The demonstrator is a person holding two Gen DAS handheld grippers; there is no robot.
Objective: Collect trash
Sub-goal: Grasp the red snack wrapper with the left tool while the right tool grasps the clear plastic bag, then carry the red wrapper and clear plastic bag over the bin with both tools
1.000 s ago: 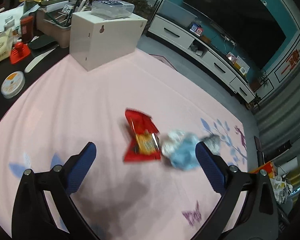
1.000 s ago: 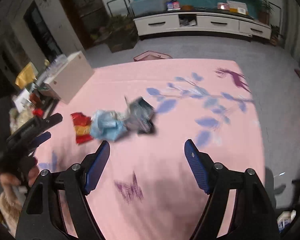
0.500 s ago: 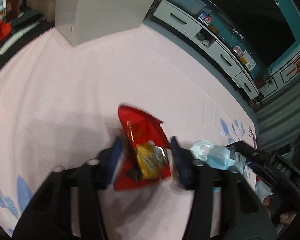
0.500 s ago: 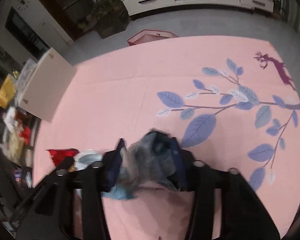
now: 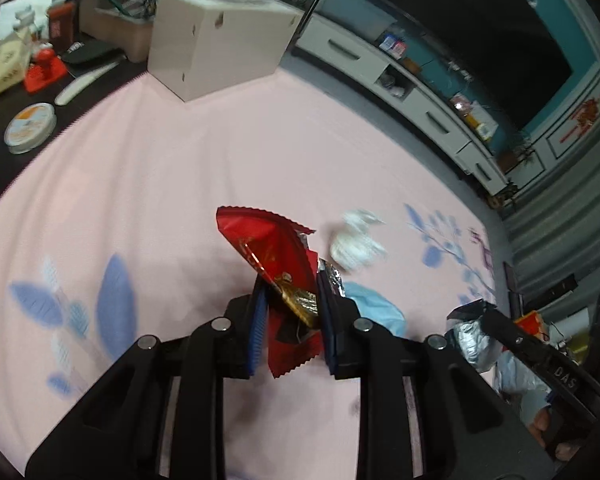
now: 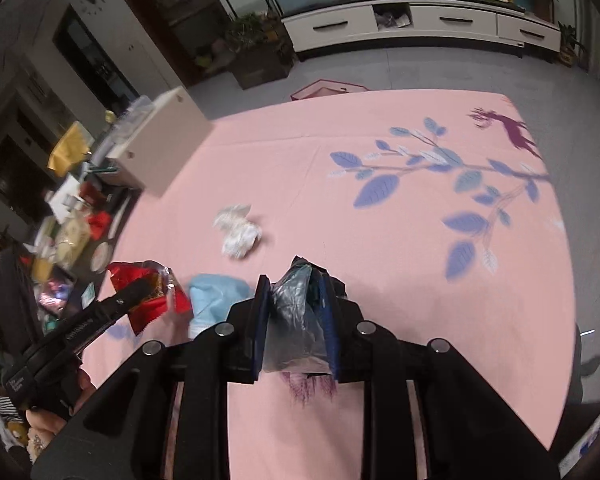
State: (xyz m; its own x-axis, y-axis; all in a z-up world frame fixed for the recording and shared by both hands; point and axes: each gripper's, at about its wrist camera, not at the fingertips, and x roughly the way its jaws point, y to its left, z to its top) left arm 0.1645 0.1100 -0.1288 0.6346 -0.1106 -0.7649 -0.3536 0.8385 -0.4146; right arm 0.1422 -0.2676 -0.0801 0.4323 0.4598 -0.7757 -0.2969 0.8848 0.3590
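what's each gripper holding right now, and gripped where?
Left gripper: red foil snack wrapper, pinched at its lower, crumpled end. Right gripper: dark translucent plastic bag, bunched at its middle.

Right tool just closed, clamping dark plastic bag; crumpled tissue on pink cloth.

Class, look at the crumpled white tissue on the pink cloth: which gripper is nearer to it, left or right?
Hard to call. The left gripper, shut on the red wrapper, and the right gripper, shut on the grey bag, both sit just short of the tissue.
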